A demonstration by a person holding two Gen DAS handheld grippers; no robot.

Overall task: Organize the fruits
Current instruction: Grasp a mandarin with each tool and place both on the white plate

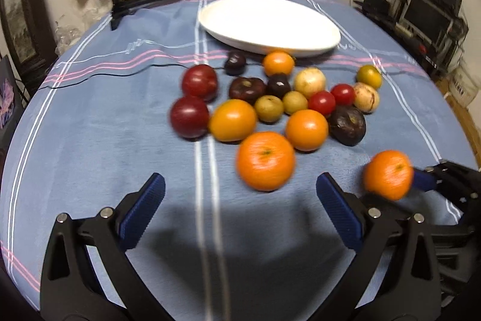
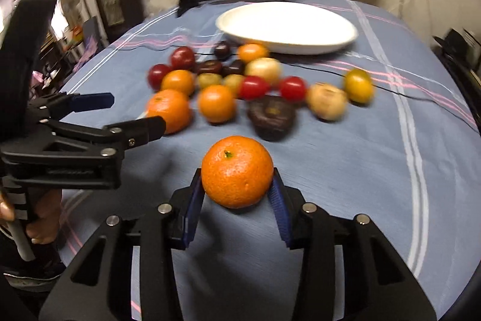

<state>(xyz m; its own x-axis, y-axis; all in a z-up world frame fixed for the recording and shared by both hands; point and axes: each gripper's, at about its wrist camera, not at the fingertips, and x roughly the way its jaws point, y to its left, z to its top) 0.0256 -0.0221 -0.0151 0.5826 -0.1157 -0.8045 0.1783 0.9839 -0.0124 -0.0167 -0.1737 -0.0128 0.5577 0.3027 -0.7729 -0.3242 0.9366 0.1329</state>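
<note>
- The orange [image 2: 237,175] sits between the blue pads [image 2: 278,197] of the right gripper [image 2: 237,200], at 12 o'clock from its base, apart from the fruit pile [image 2: 240,83] and the white plate [image 2: 288,27] beyond on the blue tablecloth [image 2: 360,170]
- Right jaws narrowed, both pads pressing the orange's sides
- The left gripper [image 1: 240,209] stands wide, holding nothing; another orange [image 1: 266,160] lies just past it at 12 o'clock
- Both point steeply down toward the cloth
</note>
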